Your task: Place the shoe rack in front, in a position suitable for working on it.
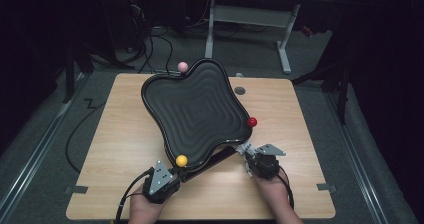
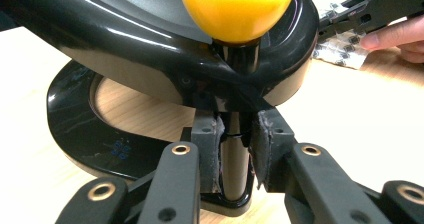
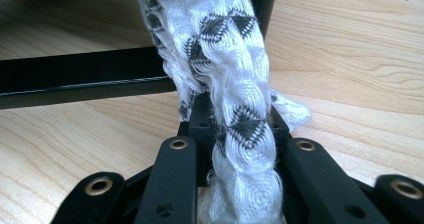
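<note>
Nearest the table's front edge, the left gripper (image 1: 172,174) is closed on the black post (image 2: 234,159) that carries the yellow ball (image 1: 181,160); in the left gripper view both pads (image 2: 210,151) press the post from either side, just below where it meets the underside of the tray, and the foot of the post rests on the wood. The right gripper (image 1: 248,156), held beside it at the right, is clamped on a bunched white cloth with a black diamond pattern (image 3: 235,109); in the right gripper view the cloth fills the gap between the jaws and rises upward past a black bar (image 3: 80,81) that runs just above the tabletop. Beyond the grippers the black wavy tray (image 1: 200,111) stands tilted on its stand, its near corner at the yellow ball and its far corner raised toward the back of the table (image 1: 280,184). A black ring-shaped base (image 2: 85,139) lies flat on the wood beneath the tray. The red ball (image 1: 252,122) sits at the tray's right corner, near the cloth but apart from it. The pink ball (image 1: 183,66) tops the far corner, at the table's back edge. Farther off, a white desk frame (image 1: 285,49) stands on grey floor.
</note>
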The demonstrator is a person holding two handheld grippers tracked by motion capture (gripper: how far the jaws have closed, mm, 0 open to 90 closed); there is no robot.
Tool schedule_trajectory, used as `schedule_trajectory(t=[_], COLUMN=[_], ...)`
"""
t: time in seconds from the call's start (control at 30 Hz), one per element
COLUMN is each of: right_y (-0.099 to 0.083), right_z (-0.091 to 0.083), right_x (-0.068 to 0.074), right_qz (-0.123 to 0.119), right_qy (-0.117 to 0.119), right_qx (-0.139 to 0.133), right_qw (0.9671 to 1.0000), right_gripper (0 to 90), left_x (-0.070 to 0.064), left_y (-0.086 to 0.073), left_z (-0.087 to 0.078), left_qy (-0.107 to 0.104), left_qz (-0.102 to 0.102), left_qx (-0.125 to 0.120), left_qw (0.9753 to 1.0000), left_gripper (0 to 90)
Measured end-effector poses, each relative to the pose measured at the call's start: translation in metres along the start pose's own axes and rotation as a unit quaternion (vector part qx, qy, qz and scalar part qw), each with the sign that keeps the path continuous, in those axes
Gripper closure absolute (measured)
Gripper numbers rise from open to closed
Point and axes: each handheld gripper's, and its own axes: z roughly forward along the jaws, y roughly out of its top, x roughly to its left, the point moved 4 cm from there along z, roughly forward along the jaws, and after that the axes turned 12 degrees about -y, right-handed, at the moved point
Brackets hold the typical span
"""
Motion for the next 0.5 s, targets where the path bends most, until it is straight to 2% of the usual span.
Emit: schedule_trajectory(t=[0.2, 0.4, 0.5], right_y=[-0.001, -0.002, -0.004], right_z=[-0.002, -0.009, -0.015], right_x=[0.011, 0.043, 0.062], right_qz=[-0.016, -0.044, -0.061], right_qy=[0.013, 0.05, 0.073], right_qx=[0.0, -0.002, -0.005], right_qw=[0.9998, 0.9978, 0.9954], right_gripper=[75.6, 75.9, 75.9], left_x=[0.0, 0.0, 0.001], left_y=[0.0, 0.0, 0.0], left_z=[0.0, 0.0, 0.0], left_qy=[-0.001, -0.002, -0.004], left_qz=[-0.001, -0.003, -0.004], left_qx=[-0.001, -0.001, -0.002], left_qw=[1.0, 1.0, 1.0], left_gripper=[74.2, 74.3, 74.4])
